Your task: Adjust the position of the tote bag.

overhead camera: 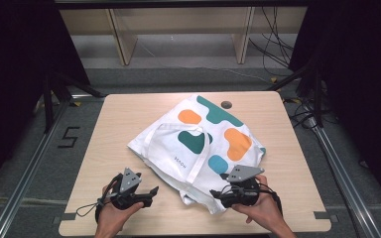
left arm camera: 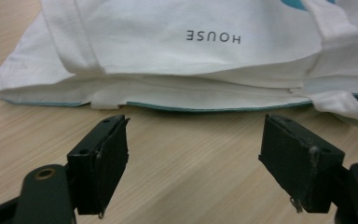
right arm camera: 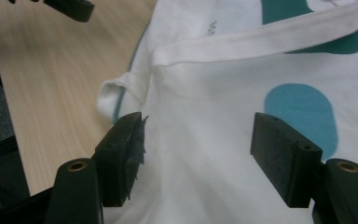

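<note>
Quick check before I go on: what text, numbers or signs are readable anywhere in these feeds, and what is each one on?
"HOUSE": printed in dark capitals on the white tote bag, upside down in the left gripper view.
"5": a black figure on the grey floor left of the table.
The same bag print in the high view and the right gripper view: too small or blurred to read.

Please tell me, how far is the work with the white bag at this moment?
Nothing looks done: the tote bag lies crumpled and askew on the table, handles loose. In hand: the right hand-held gripper is open over its near corner, and the left hand-held gripper is open just short of its edge. Gripping remains.
</note>
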A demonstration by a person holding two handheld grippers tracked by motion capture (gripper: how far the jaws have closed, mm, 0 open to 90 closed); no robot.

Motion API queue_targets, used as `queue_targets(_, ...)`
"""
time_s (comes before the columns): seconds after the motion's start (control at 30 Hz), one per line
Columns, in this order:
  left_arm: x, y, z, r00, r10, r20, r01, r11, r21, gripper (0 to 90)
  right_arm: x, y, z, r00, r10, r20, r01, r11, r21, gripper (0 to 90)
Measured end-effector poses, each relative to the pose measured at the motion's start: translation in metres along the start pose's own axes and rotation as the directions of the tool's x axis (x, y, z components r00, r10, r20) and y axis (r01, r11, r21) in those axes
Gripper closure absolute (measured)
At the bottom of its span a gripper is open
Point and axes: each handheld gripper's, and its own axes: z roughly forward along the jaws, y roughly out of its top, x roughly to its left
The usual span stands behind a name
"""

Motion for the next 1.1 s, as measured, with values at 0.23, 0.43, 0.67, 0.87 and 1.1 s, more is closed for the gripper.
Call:
queue_targets(0.23, 0.01, -0.002, 0.001, 0.9993, -0.025, -0.027, 0.025, 0.9996, 0.011, 21.9, 0.017, 0.001, 0.017, 0.9998, -0.02, -0.002, 0.02, 0.999, 0.043, 35.6)
queue_targets(0.43, 0.012, -0.002, 0.002, 0.9995, -0.011, -0.029, 0.011, 0.9998, 0.017, 21.6, 0.027, 0.002, 0.039, 0.9967, -0.079, 0.018, 0.077, 0.993, 0.092, 40.2)
queue_targets(0.67, 0.014, -0.003, 0.002, 0.9985, -0.046, -0.029, 0.046, 0.9989, -0.002, 20.9, 0.031, -0.006, 0.04, 0.9822, -0.188, 0.003, 0.184, 0.966, 0.182, 81.6)
queue_targets(0.87, 0.017, -0.004, 0.003, 0.9948, -0.096, -0.032, 0.095, 0.9945, -0.043, 20.8, 0.021, -0.019, 0.019, 0.976, -0.218, 0.01, 0.211, 0.955, 0.209, 87.5)
queue_targets(1.1, 0.021, -0.005, 0.001, 0.9949, -0.081, -0.06, 0.08, 0.9965, -0.024, 20.9, -0.003, -0.033, -0.008, 0.9837, -0.165, 0.072, 0.15, 0.973, 0.176, 87.5)
